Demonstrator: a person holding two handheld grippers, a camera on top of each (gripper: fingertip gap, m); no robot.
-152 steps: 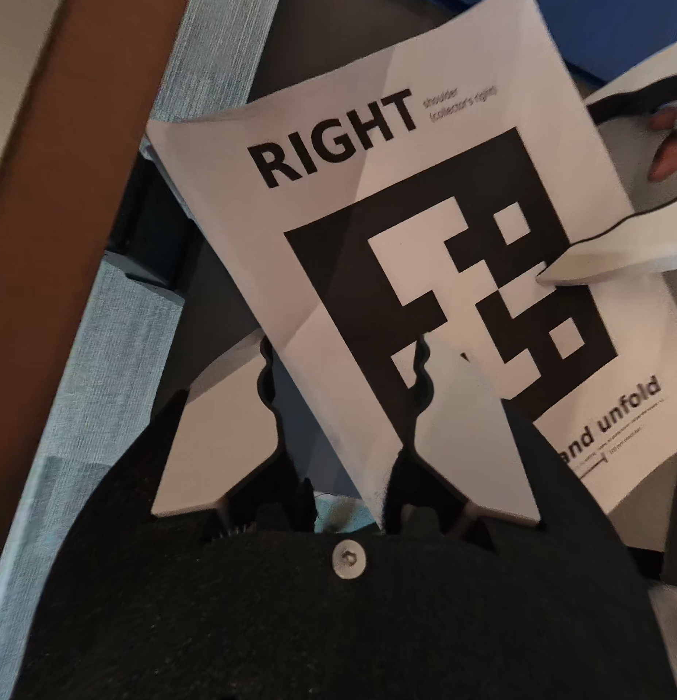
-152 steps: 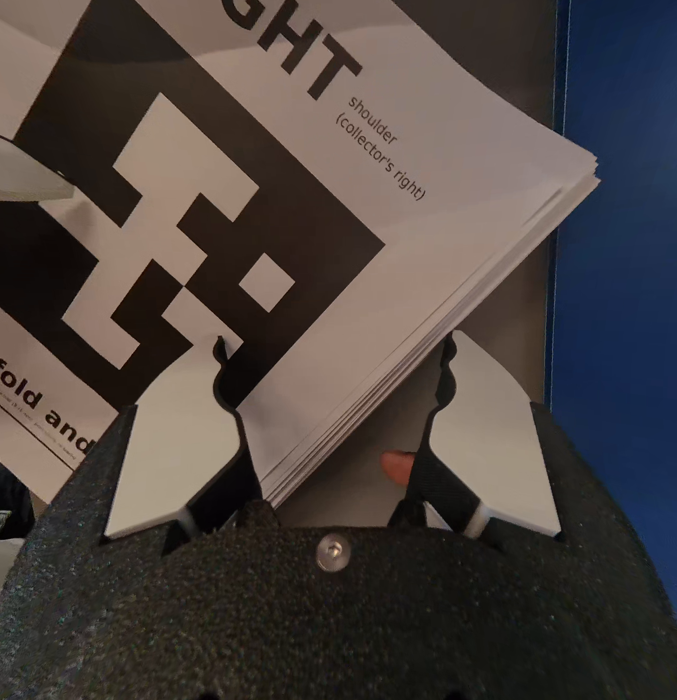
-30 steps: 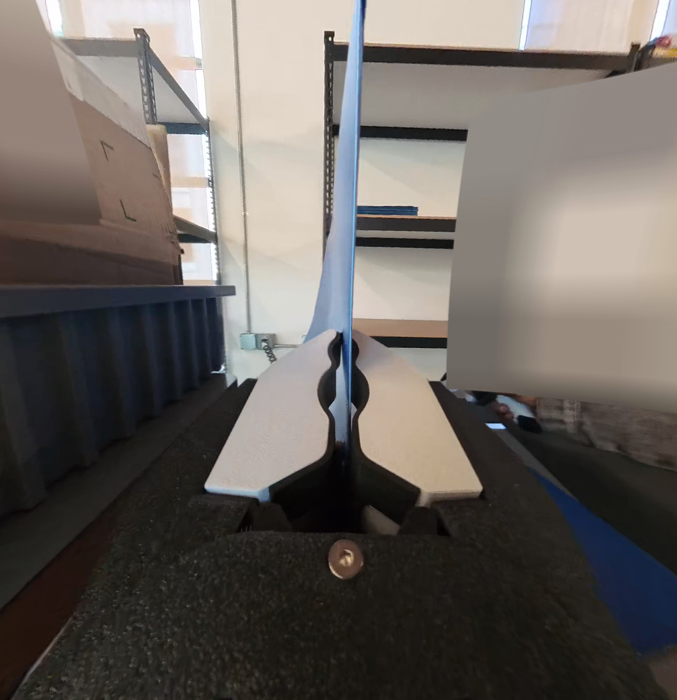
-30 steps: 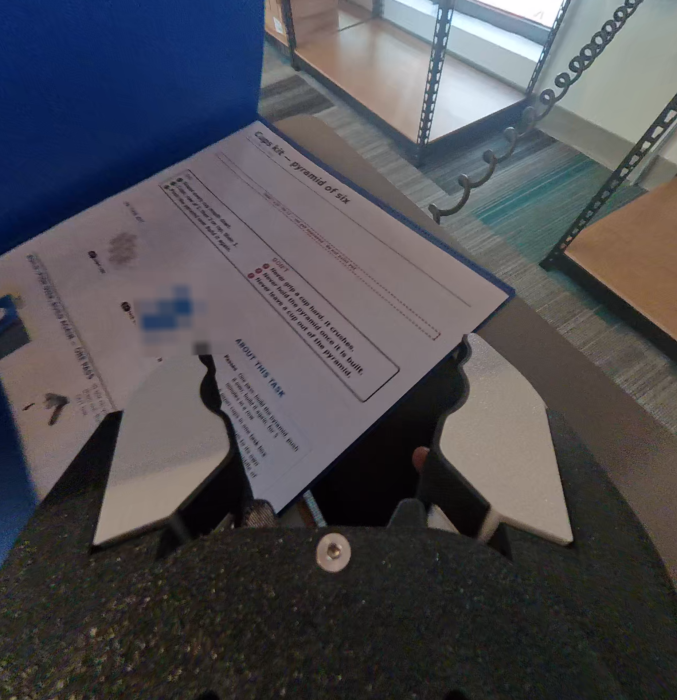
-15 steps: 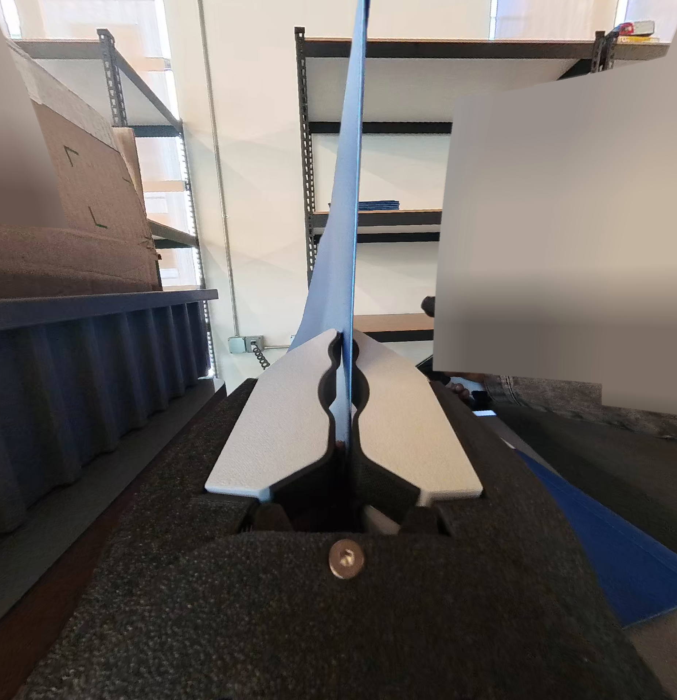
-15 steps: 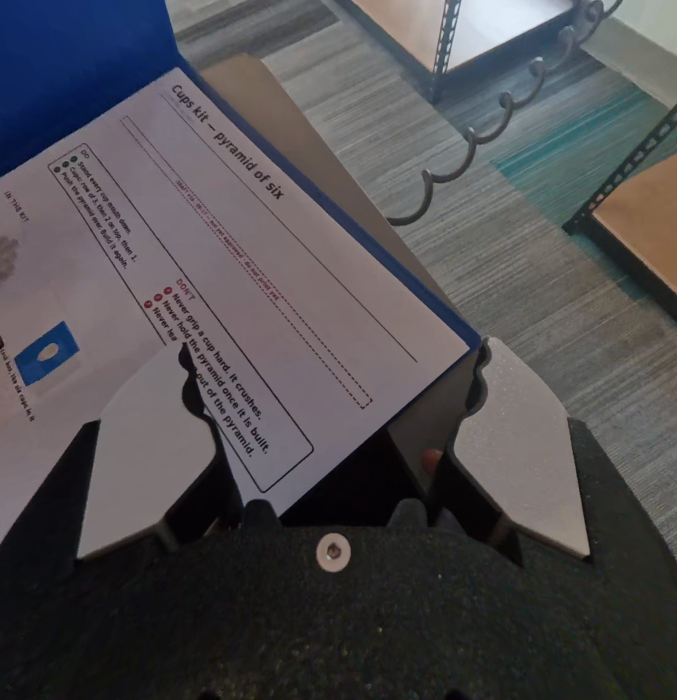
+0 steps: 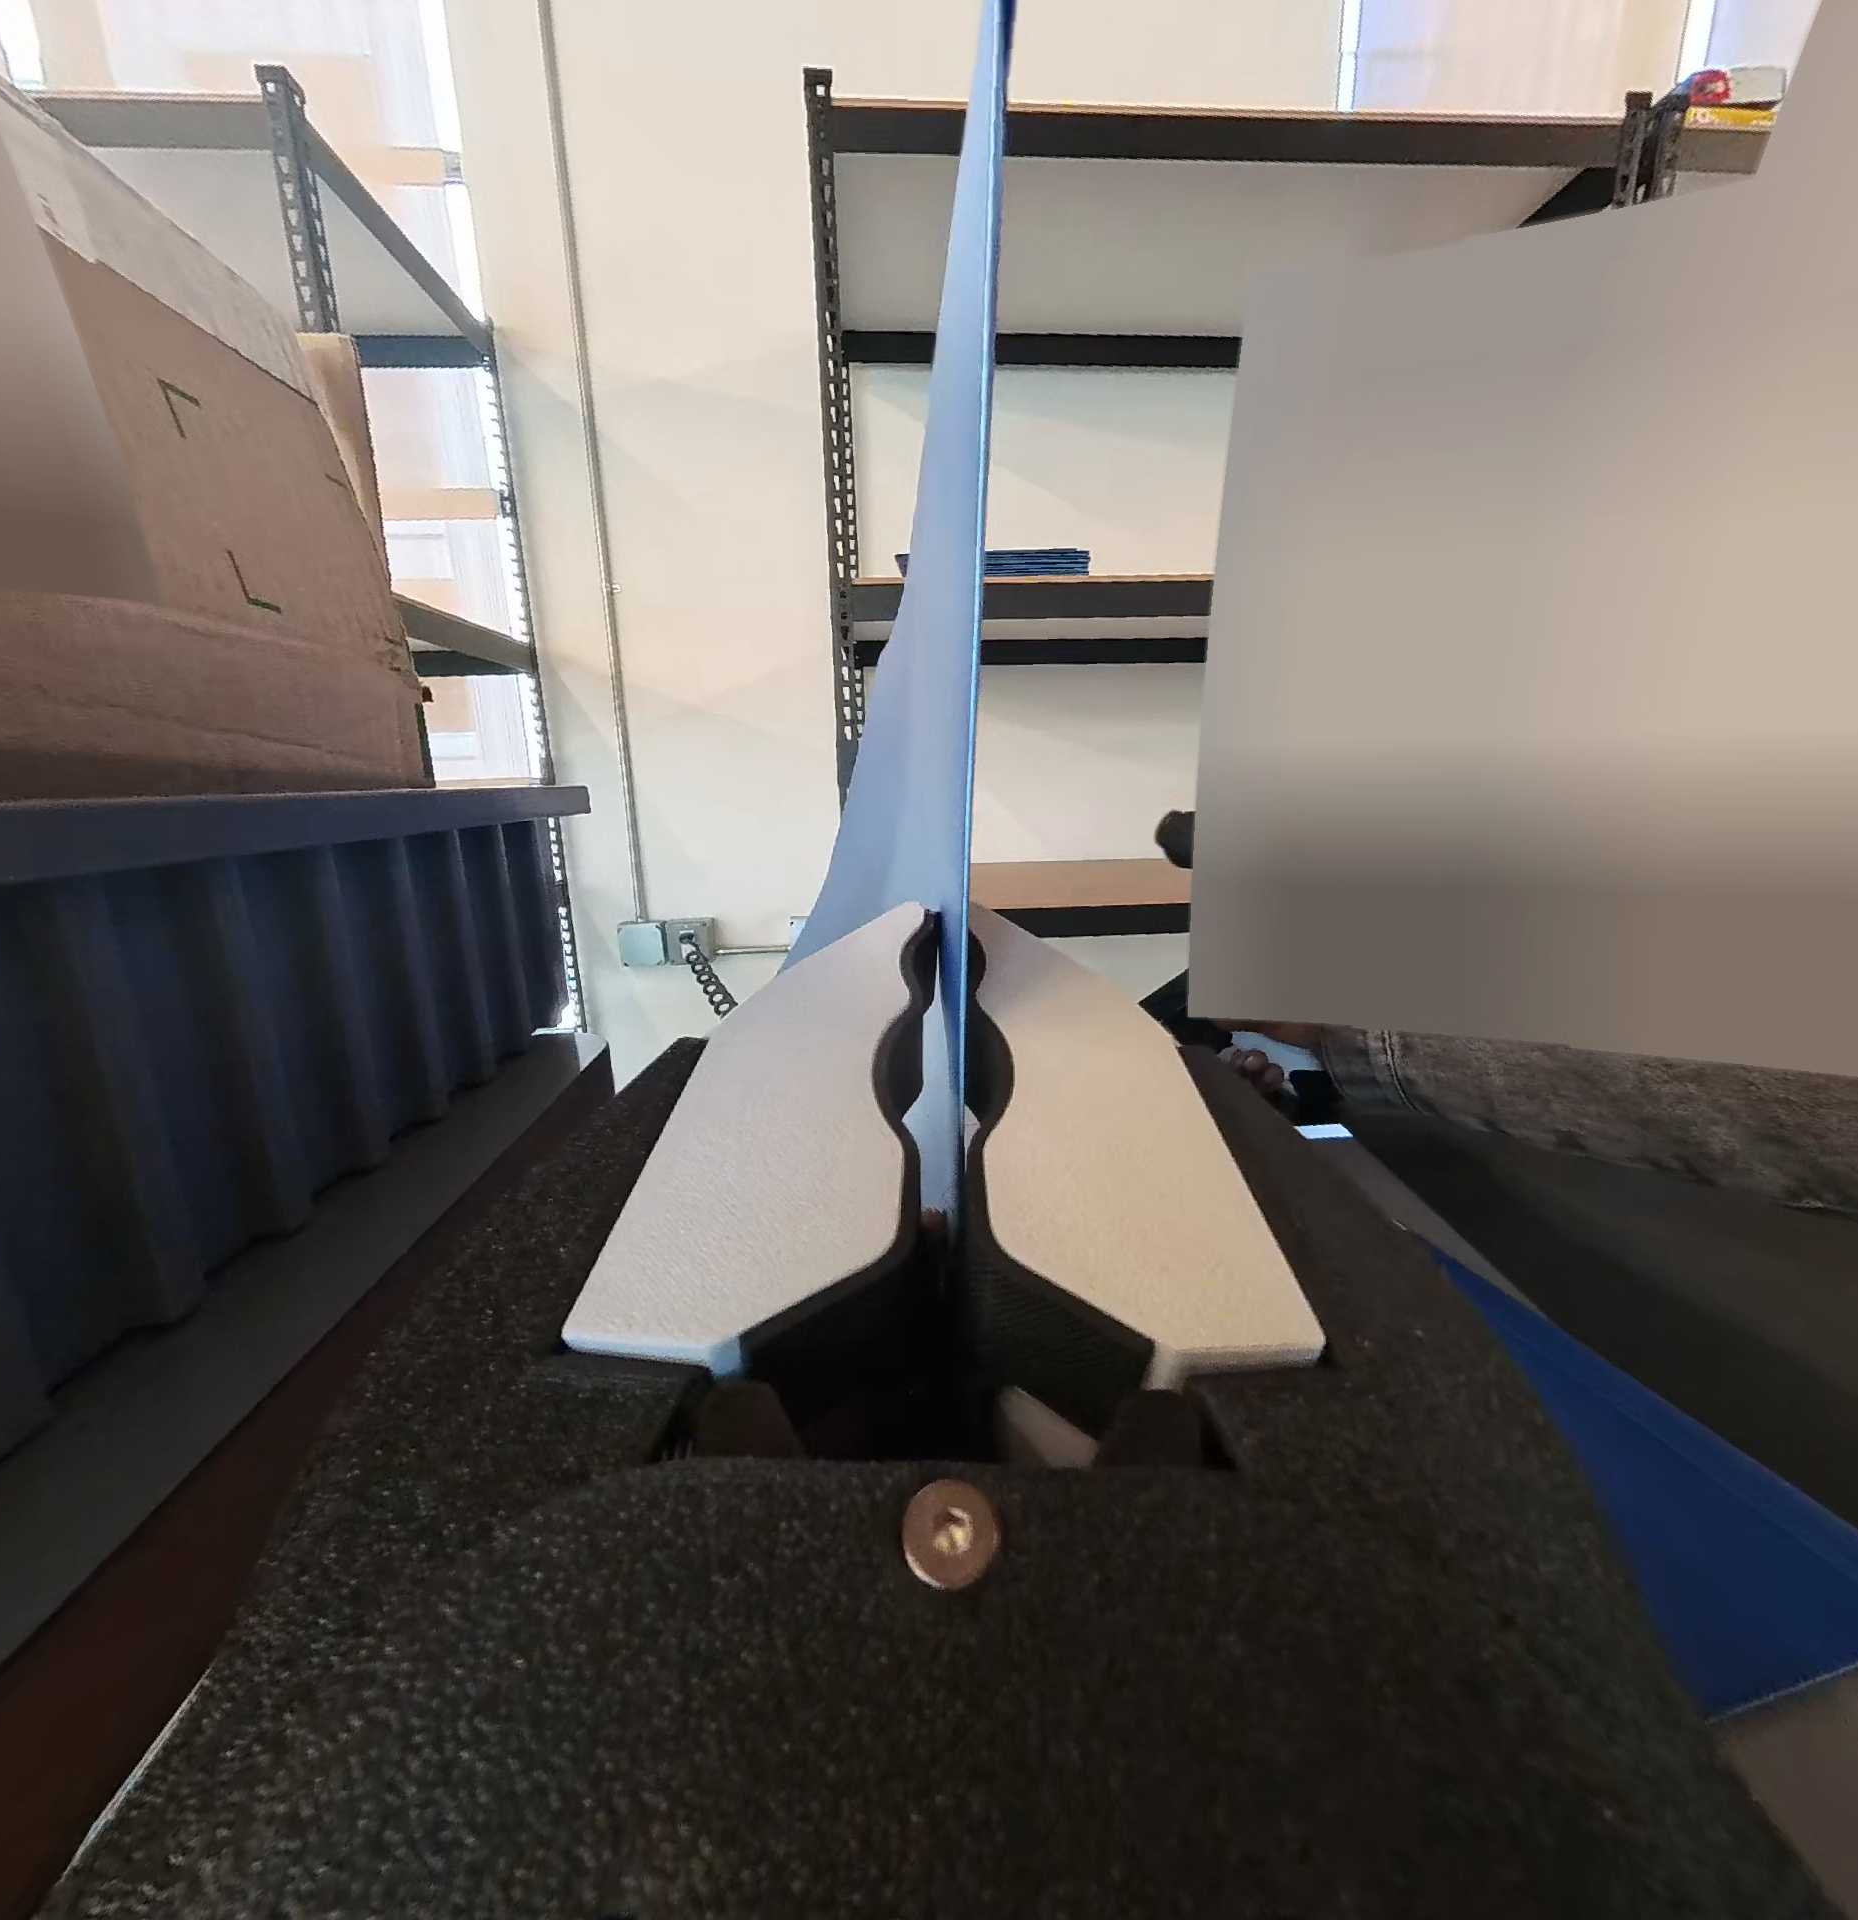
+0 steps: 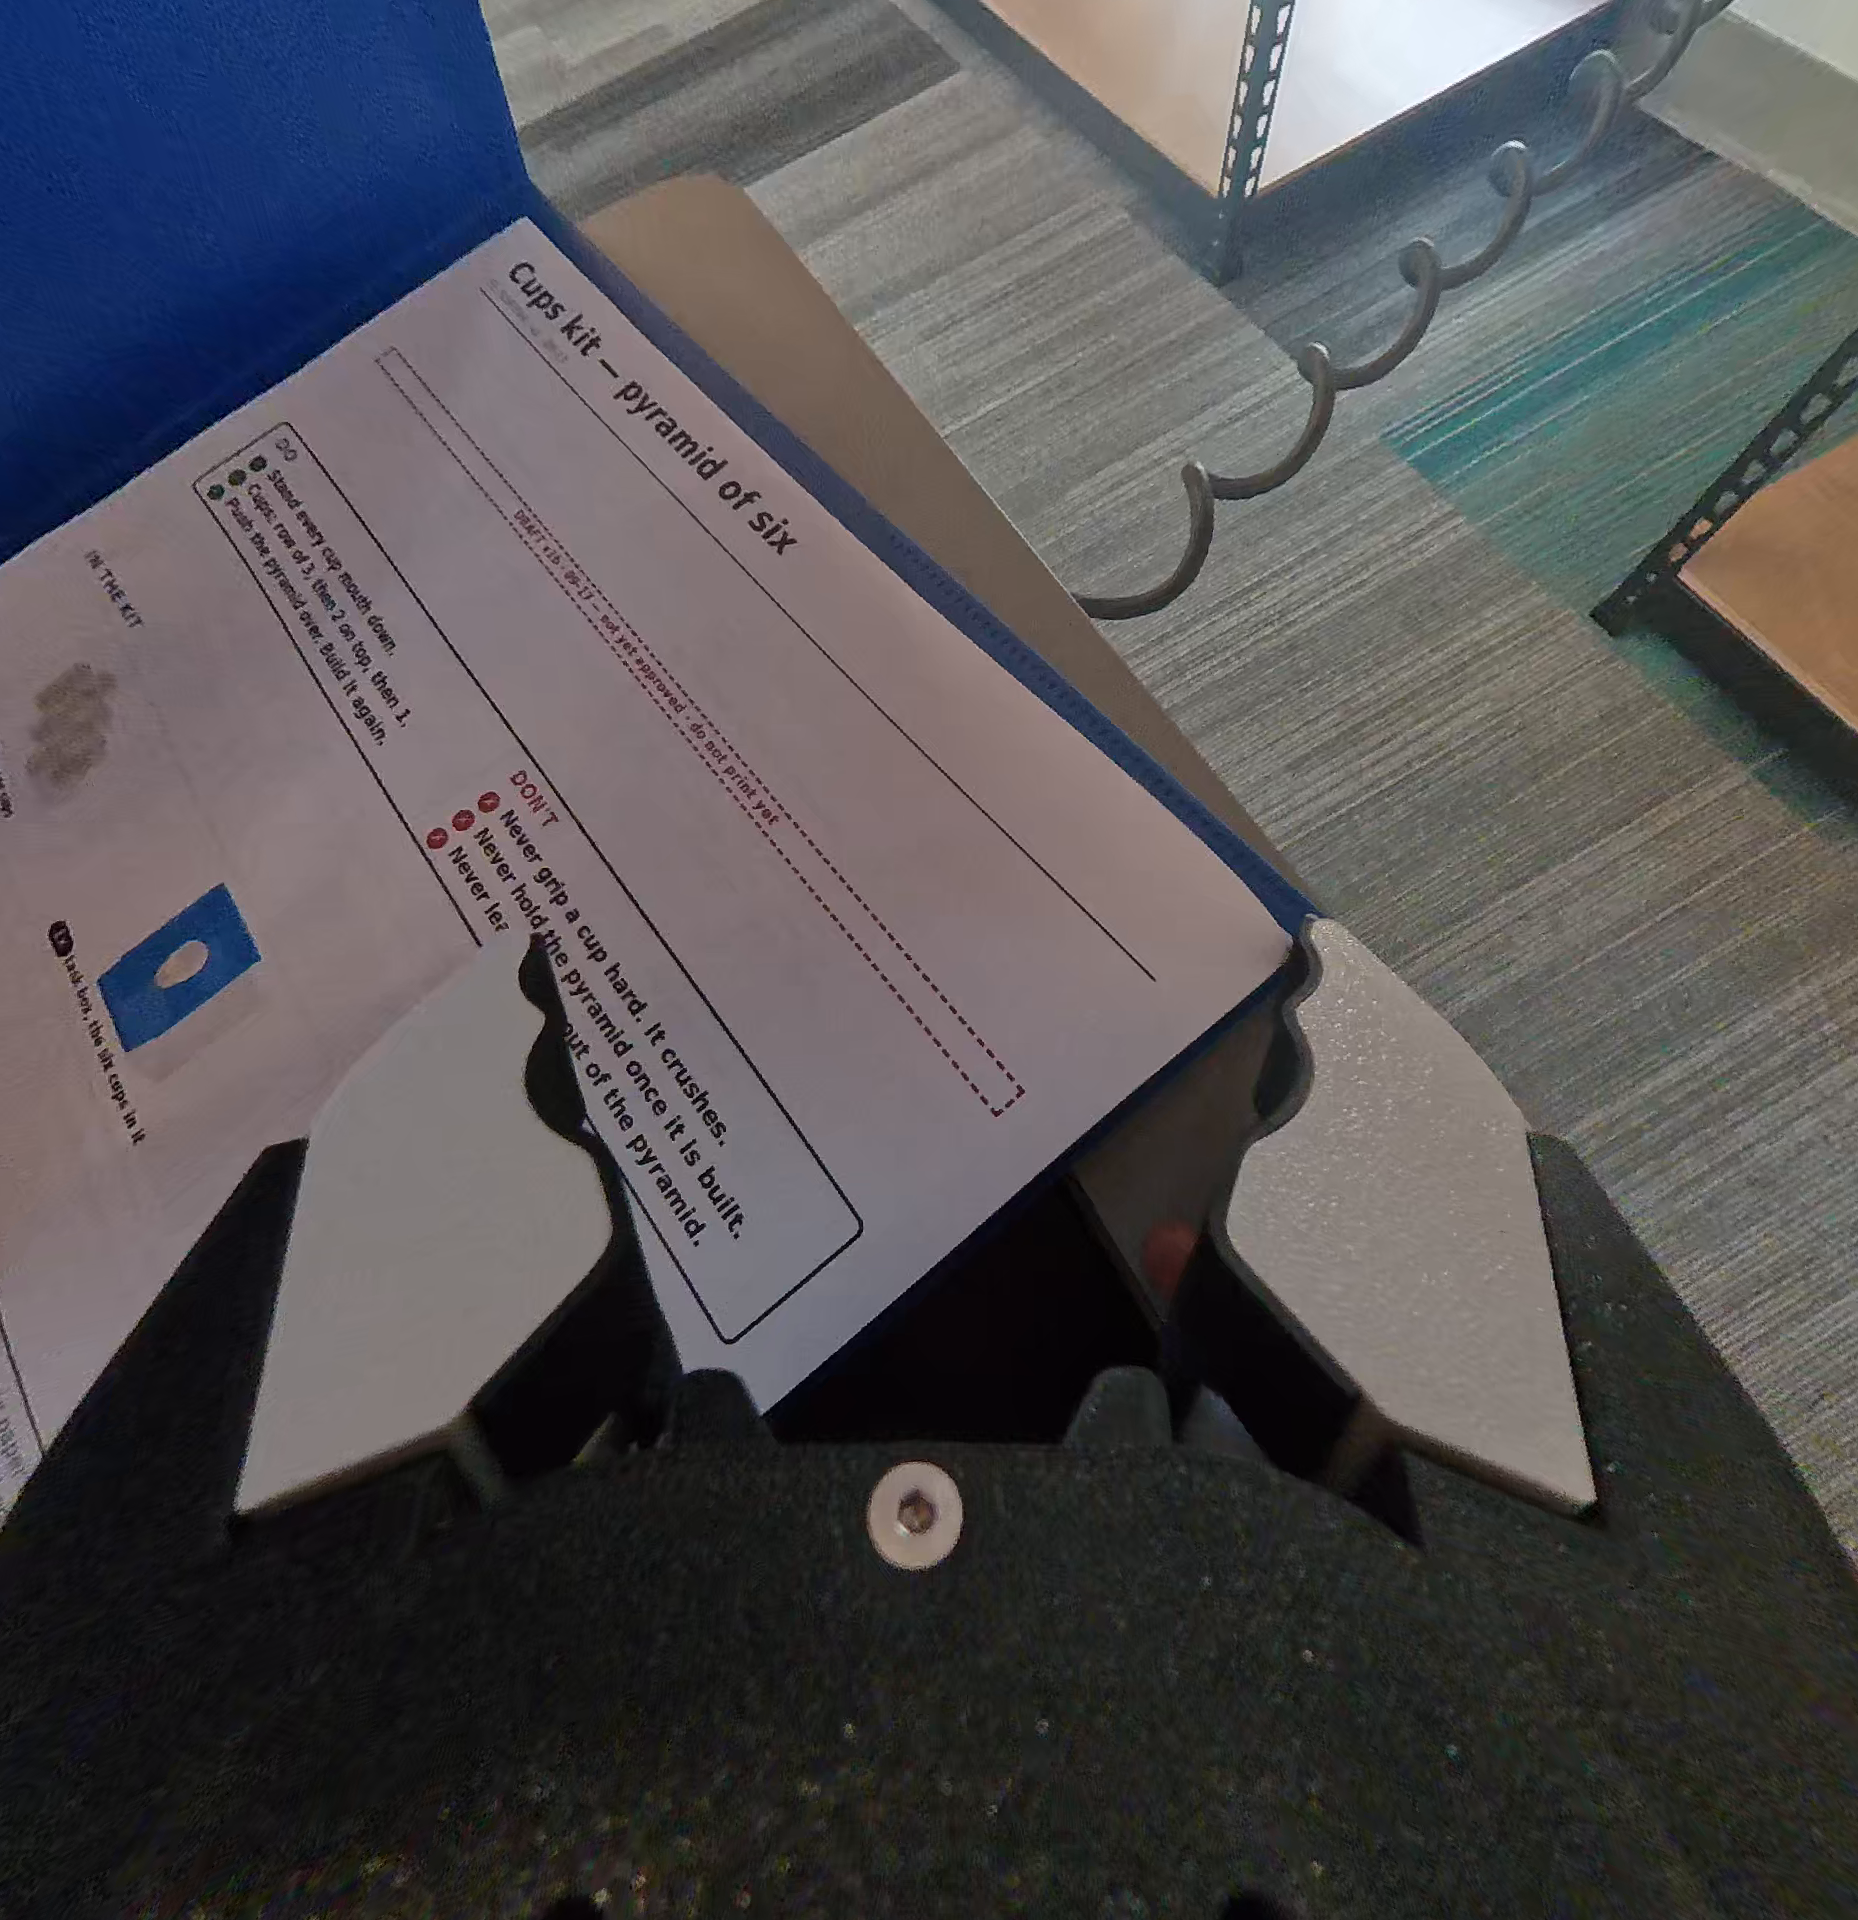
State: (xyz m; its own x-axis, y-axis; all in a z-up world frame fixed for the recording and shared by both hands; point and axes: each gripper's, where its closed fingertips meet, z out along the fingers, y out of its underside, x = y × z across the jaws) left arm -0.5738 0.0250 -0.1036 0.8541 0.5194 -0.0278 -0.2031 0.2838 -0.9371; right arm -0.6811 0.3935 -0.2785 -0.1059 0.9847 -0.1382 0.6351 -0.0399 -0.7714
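Left wrist view shows my left gripper point(image 7: 944, 1023) clenched on the raised blue folder cover point(image 7: 961, 540), standing edge-on; my right gripper point(image 8: 909, 1039) spread wide, grasping nothing, straddling the corner of the printed sheet point(image 8: 696, 790) lying at the desk point(image 8: 883, 416) edge inside the folder

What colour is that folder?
Blue folder, clearest in the right wrist view.
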